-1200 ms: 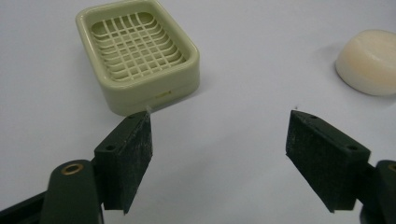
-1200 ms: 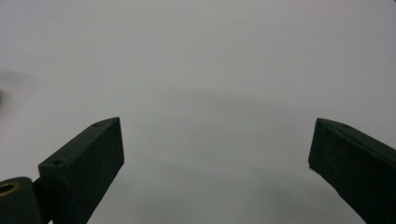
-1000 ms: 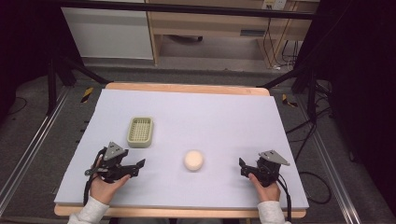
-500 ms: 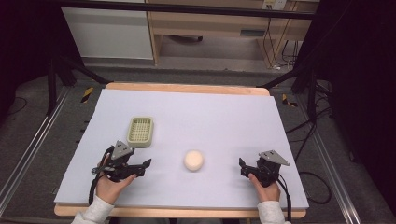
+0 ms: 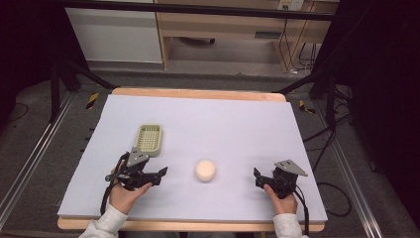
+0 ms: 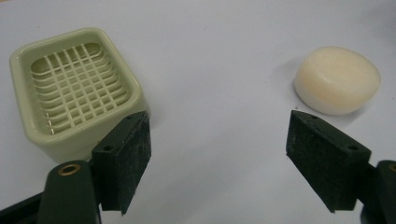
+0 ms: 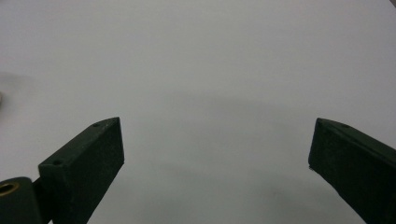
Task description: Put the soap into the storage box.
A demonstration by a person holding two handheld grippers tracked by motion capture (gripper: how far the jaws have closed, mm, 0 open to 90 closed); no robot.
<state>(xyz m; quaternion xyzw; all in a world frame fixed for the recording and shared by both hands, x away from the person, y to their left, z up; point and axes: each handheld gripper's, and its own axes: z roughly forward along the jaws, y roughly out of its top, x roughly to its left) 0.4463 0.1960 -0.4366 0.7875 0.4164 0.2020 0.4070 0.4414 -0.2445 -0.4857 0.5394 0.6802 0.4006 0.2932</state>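
Edging toward the soap (image 5: pixel 205 170), the left claw (image 5: pixel 157 174) is gaping, soap probably ungrasped and tray (image 5: pixel 149 139) waiting empty.

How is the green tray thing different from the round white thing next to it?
The soap dish is pale green and rectangular with rounded corners; the soap bar is cream and round. The soap dish is hollow, with a grid of slots in its floor; the soap bar is a solid, smooth puck. In the high view the soap dish looks larger and lies farther from the person than the soap bar. Both rest flat on the table, untouched.
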